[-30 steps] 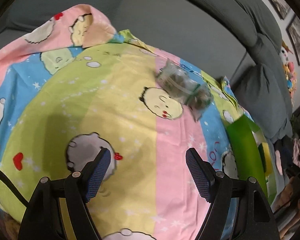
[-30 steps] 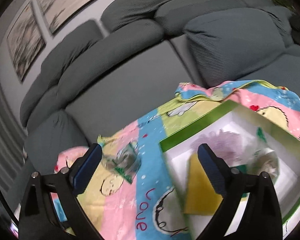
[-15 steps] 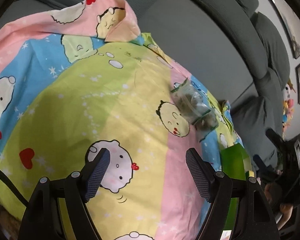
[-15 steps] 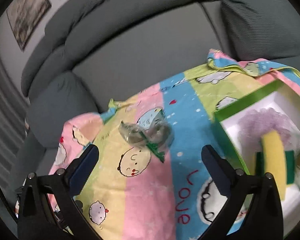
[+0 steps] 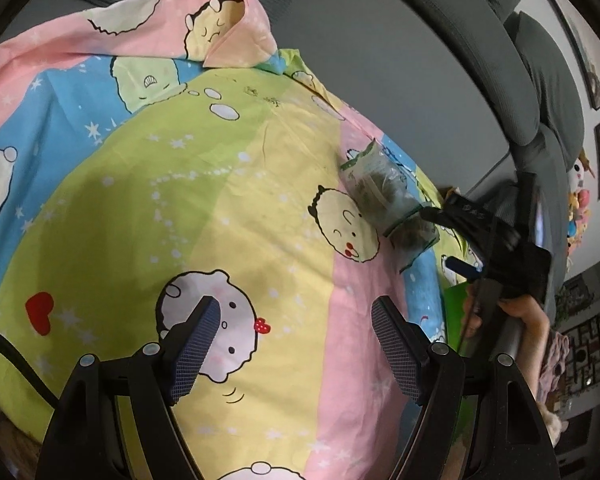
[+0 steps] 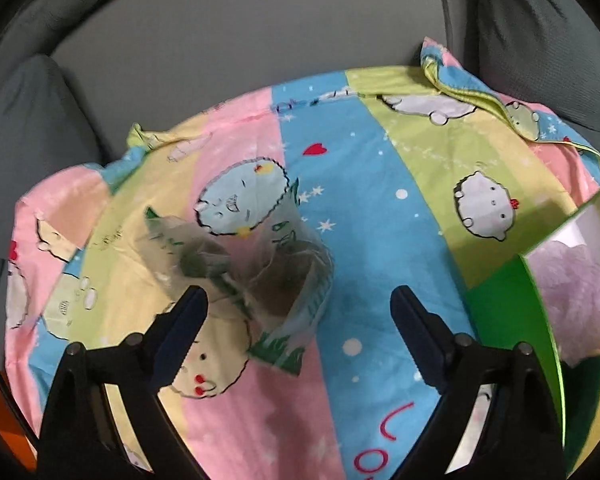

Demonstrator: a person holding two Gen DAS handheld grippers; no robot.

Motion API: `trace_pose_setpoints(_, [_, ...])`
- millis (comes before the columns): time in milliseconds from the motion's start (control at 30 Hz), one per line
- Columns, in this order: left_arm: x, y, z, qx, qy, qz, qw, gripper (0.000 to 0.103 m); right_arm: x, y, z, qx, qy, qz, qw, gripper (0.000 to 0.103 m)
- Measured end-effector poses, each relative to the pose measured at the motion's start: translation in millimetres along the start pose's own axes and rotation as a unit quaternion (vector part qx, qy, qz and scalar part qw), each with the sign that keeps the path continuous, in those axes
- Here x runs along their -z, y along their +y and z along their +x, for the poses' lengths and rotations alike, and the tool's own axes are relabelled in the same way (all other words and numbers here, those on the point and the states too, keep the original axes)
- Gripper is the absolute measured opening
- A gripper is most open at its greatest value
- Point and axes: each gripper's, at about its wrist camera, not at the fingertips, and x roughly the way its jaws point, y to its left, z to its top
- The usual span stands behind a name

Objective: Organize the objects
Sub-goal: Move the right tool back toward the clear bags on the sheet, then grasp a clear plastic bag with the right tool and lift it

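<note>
Looking down my right gripper (image 6: 298, 316), I have the clear plastic packet (image 6: 256, 264) lying on the cartoon-print sheet (image 6: 380, 208) just ahead of the fingers and toward the left one; its near corner already sits in the gap, but neither pad touches it. The jaws are closing, with nothing pressed yet. The packet's long side runs slantwise across my line of approach, from upper left to lower right in this view, so I judge I need to shift a little left or turn the wrist before the pads meet its narrow width. It looks thin, crinkly and likely to slip or fold. My right hand is plainly the nearer one: in the left wrist view the packet (image 5: 388, 204) sits well ahead and off to the right, with the right gripper (image 5: 460, 240) and the hand (image 5: 520, 312) holding it right beside it. My left gripper (image 5: 296, 344) hangs over bare sheet, fingers apart, holding nothing. To the right stands the green box (image 6: 500, 312), with something pale purple inside; that is where I would guess the packet goes. Nothing lies between fingers and packet. Grey sofa cushions (image 6: 260, 40) surround the sheet.
</note>
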Motion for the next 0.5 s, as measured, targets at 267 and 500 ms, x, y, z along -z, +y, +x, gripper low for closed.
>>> trace_pose_setpoints(267, [1,-7,4,-0.003,0.01,0.017,0.9998,0.078,11,-3,22,-0.038,0.027,-0.002,0.999,0.044])
trace_pose_setpoints(500, [3,-9,6,-0.007,0.012,0.023,0.9996,0.078,27,-9,3,-0.044,0.009,-0.01,0.999,0.042])
